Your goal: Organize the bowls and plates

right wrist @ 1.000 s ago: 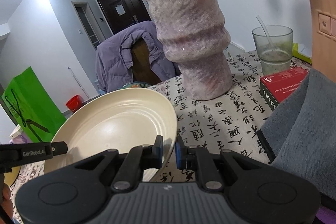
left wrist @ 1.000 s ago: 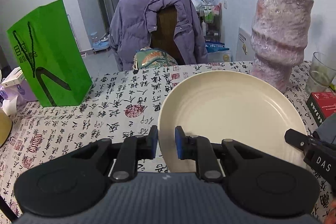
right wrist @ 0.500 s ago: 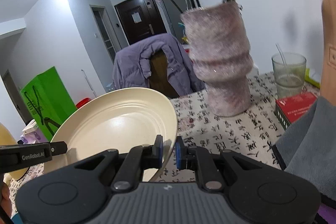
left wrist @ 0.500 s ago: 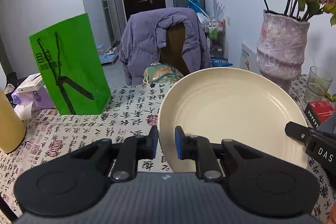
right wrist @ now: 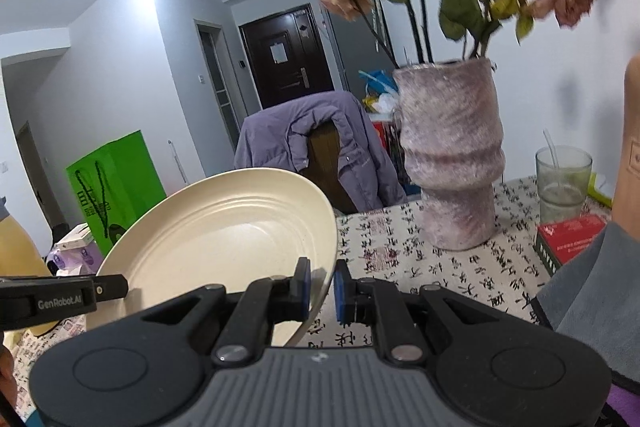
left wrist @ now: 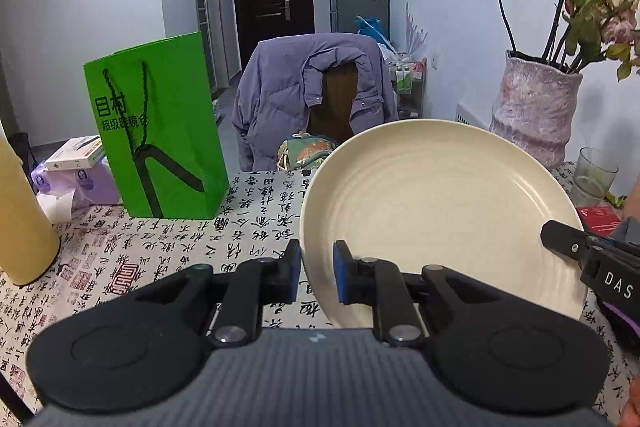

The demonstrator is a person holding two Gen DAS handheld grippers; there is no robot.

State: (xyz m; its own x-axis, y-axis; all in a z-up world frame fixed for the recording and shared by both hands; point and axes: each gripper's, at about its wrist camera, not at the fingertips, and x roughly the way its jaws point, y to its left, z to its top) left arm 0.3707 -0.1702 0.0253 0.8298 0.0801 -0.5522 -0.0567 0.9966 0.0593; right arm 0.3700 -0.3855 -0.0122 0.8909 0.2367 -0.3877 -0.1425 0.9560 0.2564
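Plate: cream plate (left wrist: 436, 211) held tilted, clear of the surface (left wrist: 168, 251), in front of the vase (left wrist: 534, 111).
Left claw (left wrist: 316, 275): clamped on the plate's near-left rim.
Right claw (right wrist: 322, 285): clamped on the opposite rim.
Change: a second ago the plate sat lower against the patterned cloth; now both claws have carried it upward, more of the room showing behind.
Meaning: pickup looks done; next likely carrying it to a stack, not in view.

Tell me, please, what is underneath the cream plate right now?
The cream plate hangs in both grippers above the calligraphy-print tablecloth. Only cloth shows below its edges; what lies directly beneath is covered.
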